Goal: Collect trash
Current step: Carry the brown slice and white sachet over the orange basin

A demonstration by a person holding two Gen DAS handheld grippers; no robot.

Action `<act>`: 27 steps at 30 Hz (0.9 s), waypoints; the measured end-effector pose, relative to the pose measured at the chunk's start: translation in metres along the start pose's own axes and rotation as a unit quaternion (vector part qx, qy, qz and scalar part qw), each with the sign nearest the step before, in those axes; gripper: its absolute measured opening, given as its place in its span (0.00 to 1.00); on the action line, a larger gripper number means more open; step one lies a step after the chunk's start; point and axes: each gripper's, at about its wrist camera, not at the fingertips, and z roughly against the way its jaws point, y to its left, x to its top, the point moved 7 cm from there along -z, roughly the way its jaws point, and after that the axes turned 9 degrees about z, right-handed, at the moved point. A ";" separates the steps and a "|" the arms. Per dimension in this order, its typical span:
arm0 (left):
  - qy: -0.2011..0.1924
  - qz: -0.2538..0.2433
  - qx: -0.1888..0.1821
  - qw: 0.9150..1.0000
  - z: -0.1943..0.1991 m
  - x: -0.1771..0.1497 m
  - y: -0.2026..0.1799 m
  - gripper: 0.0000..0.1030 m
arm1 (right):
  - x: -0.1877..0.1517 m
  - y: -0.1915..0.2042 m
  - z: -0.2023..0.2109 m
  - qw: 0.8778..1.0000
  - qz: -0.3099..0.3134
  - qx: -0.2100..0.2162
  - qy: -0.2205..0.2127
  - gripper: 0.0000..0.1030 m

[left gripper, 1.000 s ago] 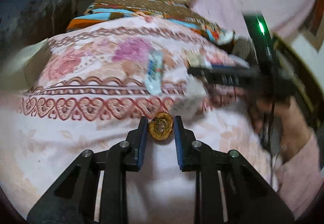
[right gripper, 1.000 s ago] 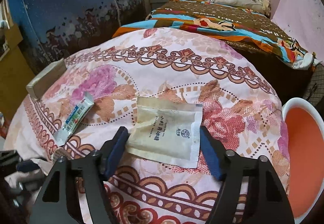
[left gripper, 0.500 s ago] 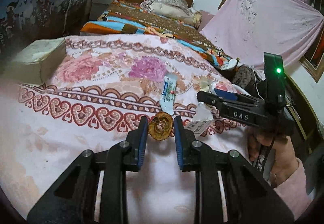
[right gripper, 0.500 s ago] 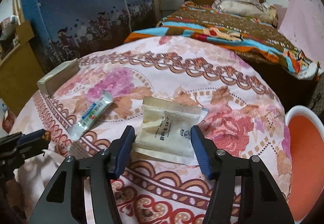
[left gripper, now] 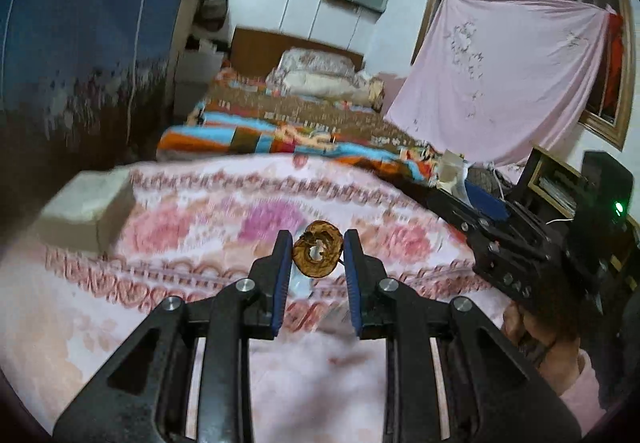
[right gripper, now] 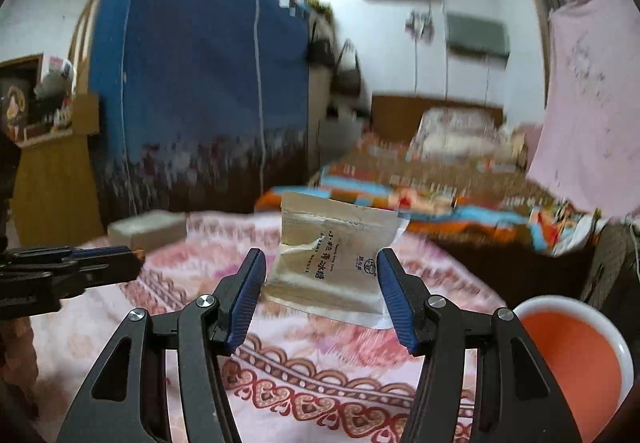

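Both pieces of trash are now off the floral cloth (right gripper: pixel 320 395) and in the air.

Left gripper (left gripper: pixel 316 255): pinching the brown dried ring (left gripper: pixel 318 254), jaws pressed against both its sides. 1 second ago the ring sat low over the cloth; now it is held up, with the bed (left gripper: pixel 288 131) behind it. Grip width looks unchanged.

Right gripper (right gripper: pixel 320 283): clamped on the beige printed sachet (right gripper: pixel 332 263). 1 second ago the sachet lay flat on the cloth with the jaws spread wide around it. The jaws then closed in, and now the sachet stands up between the pads, top edge above the cloth line and lower part creased. It reads as lifted, though the bottom edge is too blurred to confirm full clearance.

Both views are tilted up compared with earlier: more wall and blue wardrobe (right gripper: pixel 200 83), less cloth. Heavy motion blur.

Not seen clearly now: the small blue-white tube that lay on the cloth earlier. The left view shows only a pale scrap behind the gripper fingers, so I can't tell.

My read: 2 grasps done, transport next. The orange bin with the white rim (right gripper: pixel 576 363) sits at lower right, just beside the right gripper, the likely drop point.
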 end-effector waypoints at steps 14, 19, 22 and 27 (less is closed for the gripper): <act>-0.101 -0.095 -0.057 0.989 0.004 0.030 -0.093 0.10 | 0.020 -0.050 0.079 0.983 -0.012 -0.097 -0.157 0.55; -0.111 -0.131 -0.090 0.981 -0.001 0.028 -0.134 0.10 | 0.014 -0.076 0.098 0.974 -0.022 -0.148 -0.172 0.55; -0.110 -0.149 -0.111 0.976 -0.006 0.025 -0.156 0.10 | 0.007 -0.090 0.105 0.969 -0.033 -0.173 -0.172 0.55; -0.099 -0.157 -0.139 0.973 -0.016 0.021 -0.181 0.10 | -0.009 -0.118 0.113 0.963 -0.054 -0.214 -0.157 0.55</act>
